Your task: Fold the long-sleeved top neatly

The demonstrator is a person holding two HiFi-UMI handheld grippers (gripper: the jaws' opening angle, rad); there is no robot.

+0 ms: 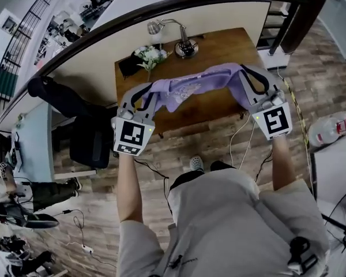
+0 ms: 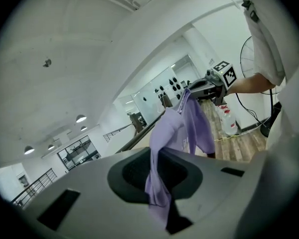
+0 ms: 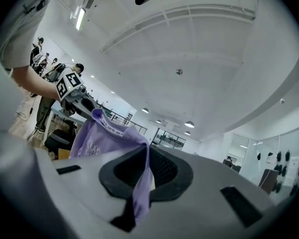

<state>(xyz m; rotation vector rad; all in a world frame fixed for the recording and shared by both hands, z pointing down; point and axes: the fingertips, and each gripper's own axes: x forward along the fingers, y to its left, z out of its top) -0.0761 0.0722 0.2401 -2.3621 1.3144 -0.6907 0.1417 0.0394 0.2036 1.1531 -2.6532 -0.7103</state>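
Setting: wood table (image 1: 230,45) beside a railing (image 1: 161,10) | top (image 1: 187,88): in the air over the table, long axis side to side | left hand-held gripper (image 1: 150,92): clamped on its left end | right hand-held gripper (image 1: 246,74): clamped on its right end | neither is nearer.

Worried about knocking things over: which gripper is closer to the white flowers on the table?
Left. The left gripper is just this side of the flowers; the right gripper is past the lamp.

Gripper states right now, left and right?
Left gripper: closed on the purple top, lifted above the table.
Right gripper: closed on the same top's other end.
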